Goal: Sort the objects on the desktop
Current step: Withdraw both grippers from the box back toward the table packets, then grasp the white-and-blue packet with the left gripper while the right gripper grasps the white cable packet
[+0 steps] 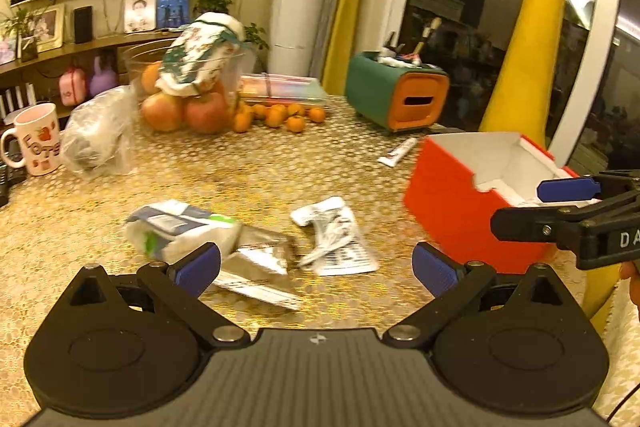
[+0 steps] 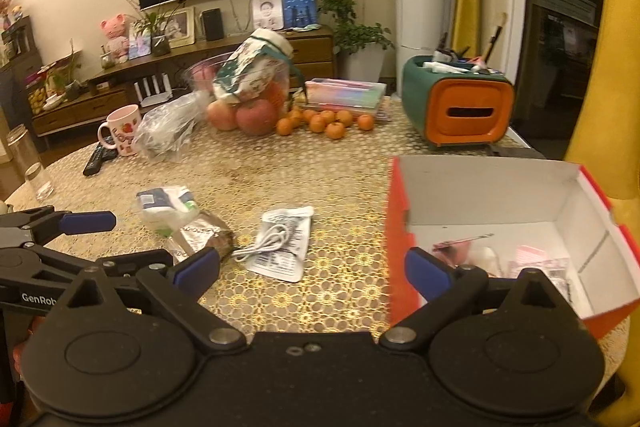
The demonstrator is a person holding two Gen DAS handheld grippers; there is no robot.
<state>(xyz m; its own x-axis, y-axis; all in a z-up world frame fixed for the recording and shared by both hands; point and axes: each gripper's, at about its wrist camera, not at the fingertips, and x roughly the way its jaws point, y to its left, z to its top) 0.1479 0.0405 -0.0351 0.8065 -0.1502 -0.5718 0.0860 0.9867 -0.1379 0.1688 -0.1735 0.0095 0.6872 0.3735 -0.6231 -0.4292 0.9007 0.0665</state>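
While both grippers hang spread wide and empty, the left gripper (image 1: 316,267) is nearer the foil packet (image 1: 256,263), just ahead-left on the table; the right gripper (image 2: 312,267) faces the box (image 2: 400,227).

Both the left gripper (image 1: 316,267) and the right gripper (image 2: 312,269) are matte black, with ribbed blue pads on the jaws, silver pivot pins and round side discs. White lettering marks their sides.
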